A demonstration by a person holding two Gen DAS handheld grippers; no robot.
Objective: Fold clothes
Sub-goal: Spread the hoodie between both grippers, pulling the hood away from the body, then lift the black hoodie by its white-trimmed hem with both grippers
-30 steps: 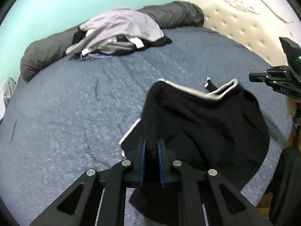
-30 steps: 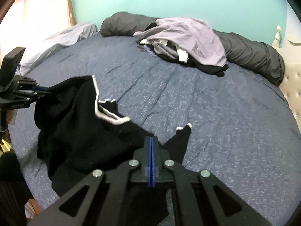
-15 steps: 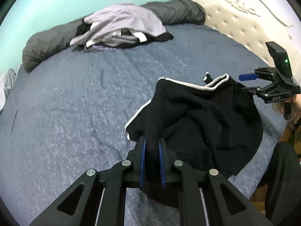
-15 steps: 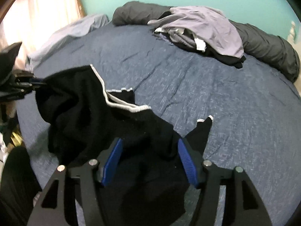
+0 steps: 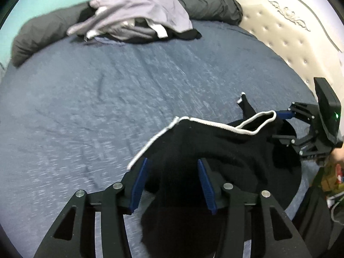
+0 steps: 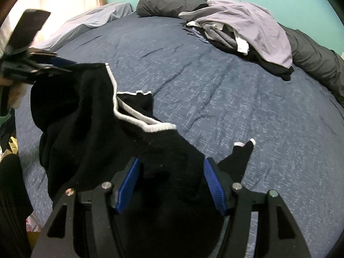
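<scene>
I had both tools over the black top point(image 5: 225, 150), which lay bunched on the near edge of the bed point(image 5: 107, 107). My left gripper point(image 5: 172, 180) stood wide, with black cloth between its pads but not pinched. My right gripper point(image 6: 172, 180) stood wide too, with cloth lying loose between its pads.

The top was not folded flat. It sat in a lumpy heap, its white trim point(image 6: 133, 116) bent in a crooked line and one small corner point(image 6: 245, 150) sticking out on the sheet. I could not tell if it had been put down to be spread out or if a fold was partly made.

Far off by the dark bolster point(image 6: 311, 58) sat a messy pile point(image 6: 247, 25) of other clothes, none of them folded. So I judged much was left to do.
</scene>
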